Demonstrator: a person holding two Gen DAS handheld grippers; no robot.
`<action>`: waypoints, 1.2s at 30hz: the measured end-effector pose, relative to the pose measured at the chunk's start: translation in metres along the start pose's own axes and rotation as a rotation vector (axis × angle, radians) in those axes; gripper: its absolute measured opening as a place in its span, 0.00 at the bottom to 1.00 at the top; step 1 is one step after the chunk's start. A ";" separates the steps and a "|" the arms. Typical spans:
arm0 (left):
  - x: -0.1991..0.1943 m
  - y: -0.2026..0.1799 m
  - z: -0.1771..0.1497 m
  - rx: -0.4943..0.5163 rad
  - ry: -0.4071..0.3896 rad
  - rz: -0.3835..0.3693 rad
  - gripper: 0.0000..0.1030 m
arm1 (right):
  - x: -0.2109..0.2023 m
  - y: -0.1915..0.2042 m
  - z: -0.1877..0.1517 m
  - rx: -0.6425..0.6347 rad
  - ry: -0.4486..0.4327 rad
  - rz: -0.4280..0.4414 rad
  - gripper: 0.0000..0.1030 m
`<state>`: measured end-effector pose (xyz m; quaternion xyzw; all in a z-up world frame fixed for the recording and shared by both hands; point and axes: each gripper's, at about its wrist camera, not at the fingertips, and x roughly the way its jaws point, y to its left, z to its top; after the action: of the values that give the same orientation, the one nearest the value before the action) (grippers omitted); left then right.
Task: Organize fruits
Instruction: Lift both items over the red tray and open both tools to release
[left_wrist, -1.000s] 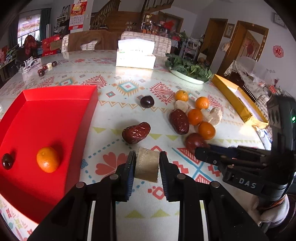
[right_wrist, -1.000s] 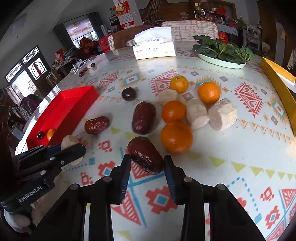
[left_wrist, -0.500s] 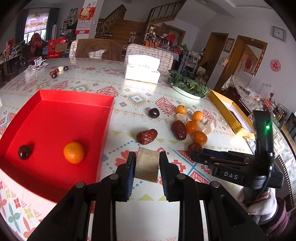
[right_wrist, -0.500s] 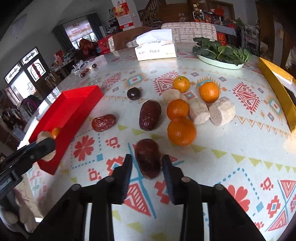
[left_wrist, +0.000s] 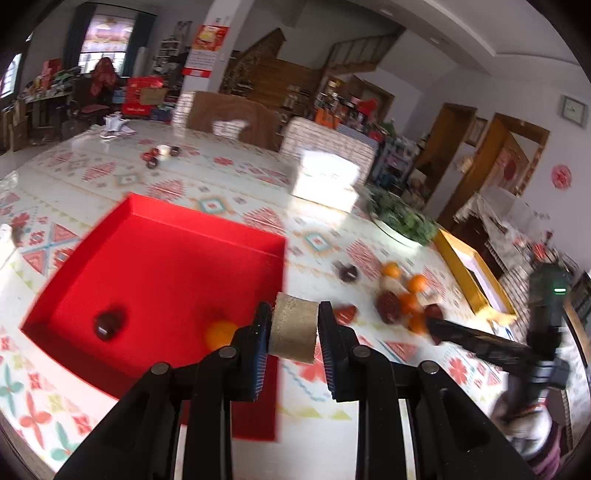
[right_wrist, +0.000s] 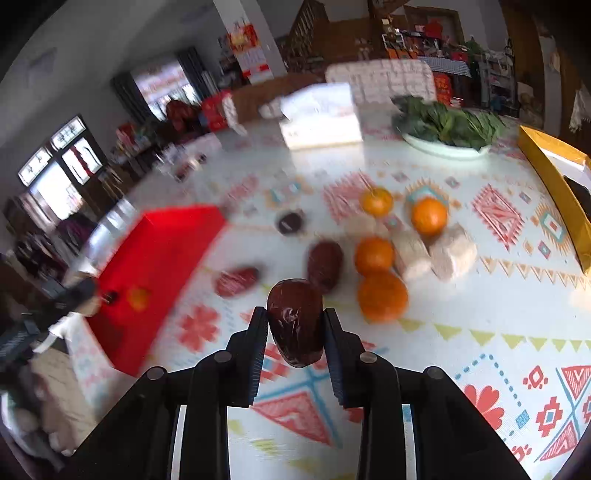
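1. The pale beige, rough-skinned cylinder of cut root or stem (left_wrist: 293, 330) sits clamped between the jaws of the left gripper (left_wrist: 294, 334), held across its curved sides, in the air at the near right edge of the red rectangular tray (left_wrist: 155, 258). It looks stiff, dry and light, so a grip on the flanks should hold without crushing; its coarse skin is unlikely to slip.

2. The dark brown, glossy, wrinkled oval date (right_wrist: 294, 322) is clamped in the jaws of the right gripper (right_wrist: 295, 334), lifted off the patterned surface (right_wrist: 480, 332) well to the right of the tray. Its skin looks smooth and somewhat soft, so it probably wants a light squeeze across the waist rather than the tapered ends.

3. Inside the tray lie a small orange mandarin (left_wrist: 219, 332) and a dark round fruit (left_wrist: 109, 321), apart from each other.

4. Right of the tray, loose on the surface: a reddish date (right_wrist: 236, 282), another dark date (right_wrist: 325, 262), a dark round fruit (right_wrist: 290, 221), four mandarins (right_wrist: 382, 295) and what seem, through blur, to be more beige cylinders (right_wrist: 452, 251).

5. Farther from the tray stand a white tissue box (right_wrist: 319, 122), a plate of leafy greens (right_wrist: 447, 127) and a yellow box (right_wrist: 557, 184).
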<state>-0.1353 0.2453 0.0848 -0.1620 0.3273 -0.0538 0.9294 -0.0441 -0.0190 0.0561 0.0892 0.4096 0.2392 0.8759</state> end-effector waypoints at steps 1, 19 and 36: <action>0.001 0.006 0.004 -0.009 -0.002 0.009 0.24 | -0.003 0.005 0.004 0.002 -0.009 0.026 0.32; 0.064 0.128 0.047 -0.222 0.126 0.122 0.24 | 0.131 0.157 0.033 -0.195 0.198 0.185 0.32; 0.037 0.139 0.049 -0.269 0.066 0.119 0.46 | 0.153 0.163 0.035 -0.208 0.188 0.127 0.44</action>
<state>-0.0763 0.3816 0.0524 -0.2634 0.3709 0.0404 0.8896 0.0099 0.1995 0.0332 0.0012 0.4563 0.3426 0.8213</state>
